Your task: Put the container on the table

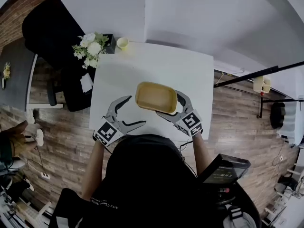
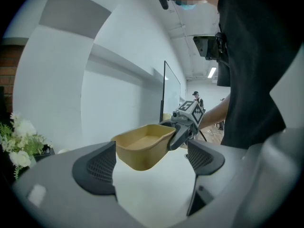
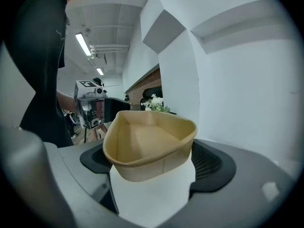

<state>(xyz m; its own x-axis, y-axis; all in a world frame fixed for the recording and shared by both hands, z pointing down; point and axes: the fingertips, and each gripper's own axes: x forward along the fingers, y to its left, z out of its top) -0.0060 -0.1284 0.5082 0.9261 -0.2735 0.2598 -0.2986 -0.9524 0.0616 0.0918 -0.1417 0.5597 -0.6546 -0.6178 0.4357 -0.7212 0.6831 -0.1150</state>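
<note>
A tan paper container (image 1: 156, 97) with an empty inside hangs just above the white table (image 1: 156, 63), near its front middle. My right gripper (image 1: 170, 104) is shut on its near end, and the rim bends inward under the squeeze (image 3: 147, 144). In the right gripper view the right gripper (image 3: 154, 165) has the container wedged between both pads. My left gripper (image 1: 137, 110) stands open to the left of the container, apart from it. From the left gripper (image 2: 149, 163) the container (image 2: 142, 146) shows ahead between the spread jaws, gripped at its far side by the other tool.
White flowers (image 1: 90, 46) and a small pale-green cup (image 1: 122, 42) stand at the table's far left corner. A black chair (image 1: 52, 37) is off the left edge. A black stand pole (image 1: 256, 74) runs over the wooden floor at the right.
</note>
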